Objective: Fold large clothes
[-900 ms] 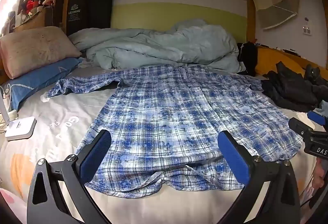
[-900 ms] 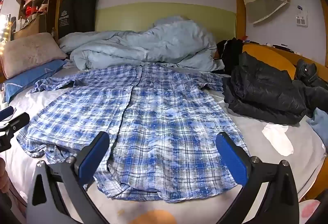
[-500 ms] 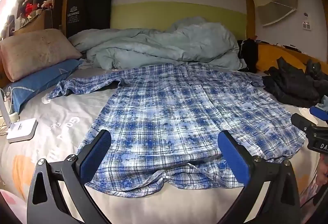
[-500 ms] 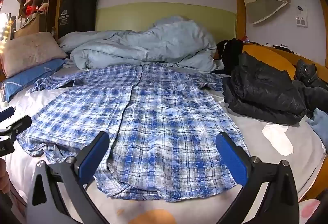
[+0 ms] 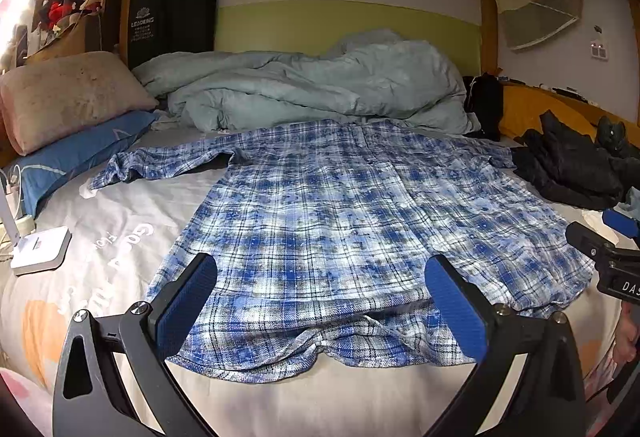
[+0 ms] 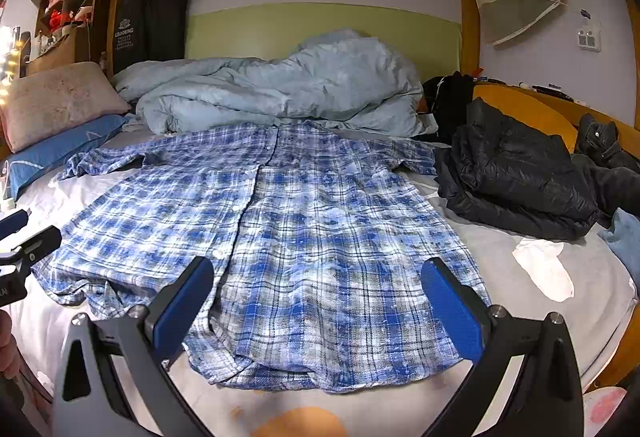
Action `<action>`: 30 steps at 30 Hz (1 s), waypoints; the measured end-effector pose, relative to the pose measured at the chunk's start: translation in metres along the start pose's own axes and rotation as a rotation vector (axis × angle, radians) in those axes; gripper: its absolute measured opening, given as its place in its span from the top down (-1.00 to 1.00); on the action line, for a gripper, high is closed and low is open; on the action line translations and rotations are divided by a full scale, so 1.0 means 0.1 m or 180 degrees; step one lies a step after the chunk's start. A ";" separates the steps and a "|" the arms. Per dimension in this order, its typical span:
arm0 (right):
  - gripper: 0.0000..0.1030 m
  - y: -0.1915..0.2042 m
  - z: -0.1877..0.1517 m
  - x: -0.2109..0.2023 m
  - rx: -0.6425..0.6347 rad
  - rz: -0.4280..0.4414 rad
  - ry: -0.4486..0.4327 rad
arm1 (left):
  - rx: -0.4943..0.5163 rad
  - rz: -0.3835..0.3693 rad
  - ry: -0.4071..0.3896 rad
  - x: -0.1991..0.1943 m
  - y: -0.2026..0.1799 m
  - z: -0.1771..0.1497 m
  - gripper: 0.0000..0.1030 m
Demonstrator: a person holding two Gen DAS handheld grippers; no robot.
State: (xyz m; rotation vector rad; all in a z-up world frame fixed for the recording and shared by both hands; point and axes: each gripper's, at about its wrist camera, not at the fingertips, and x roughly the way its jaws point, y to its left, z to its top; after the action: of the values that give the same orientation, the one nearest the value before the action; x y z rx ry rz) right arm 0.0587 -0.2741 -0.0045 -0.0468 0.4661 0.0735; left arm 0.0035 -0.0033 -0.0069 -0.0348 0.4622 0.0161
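A large blue and white plaid shirt (image 5: 340,221) (image 6: 280,237) lies spread flat, front up, on the bed, collar toward the far wall and hem toward me. Its left sleeve (image 5: 160,161) stretches out over the sheet toward the pillows. The hem is rumpled and partly turned under. My left gripper (image 5: 320,301) hovers open above the hem's left part, nothing between its blue pads. My right gripper (image 6: 316,301) hovers open over the hem's right part, also holding nothing. Each gripper shows at the edge of the other's view, the right gripper (image 5: 608,249) and the left gripper (image 6: 20,249).
A bunched pale blue duvet (image 5: 312,89) lies behind the shirt. Pillows (image 5: 68,97) sit at the left. A black jacket (image 6: 516,181) and a white cloth (image 6: 548,269) lie on the right. A white box (image 5: 40,249) rests on the sheet at the left. Wooden bed frame (image 6: 524,109) borders the right.
Both views have shifted only slightly; the left gripper has eased back a little from the shirt. The shirt lies as before and both grippers stay open.
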 end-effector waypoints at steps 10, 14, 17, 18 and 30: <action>-1.00 0.00 0.01 -0.02 -0.0005 -0.0001 -0.0016 | -0.0017 0.0005 -0.0009 -0.01 0.02 0.00 -1.00; -1.00 0.00 0.01 -0.02 -0.0004 0.0010 -0.0003 | -0.0044 -0.0013 -0.0001 -0.01 0.05 0.01 -1.00; -1.00 -0.01 0.01 -0.02 -0.0021 0.0000 -0.0007 | -0.0078 -0.0031 0.0014 -0.01 0.06 0.01 -1.00; -1.00 -0.01 0.01 -0.02 -0.0028 -0.0004 -0.0008 | -0.0082 -0.0023 0.0012 -0.01 0.07 0.01 -1.00; -1.00 0.02 -0.01 0.02 -0.0076 -0.0047 0.0042 | 0.0025 0.0033 -0.0127 -0.10 0.02 0.03 -1.00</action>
State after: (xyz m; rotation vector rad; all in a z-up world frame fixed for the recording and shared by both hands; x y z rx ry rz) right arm 0.0599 -0.2718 -0.0061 -0.0740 0.4781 0.0641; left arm -0.0041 -0.0012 0.0000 -0.0243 0.4226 0.0251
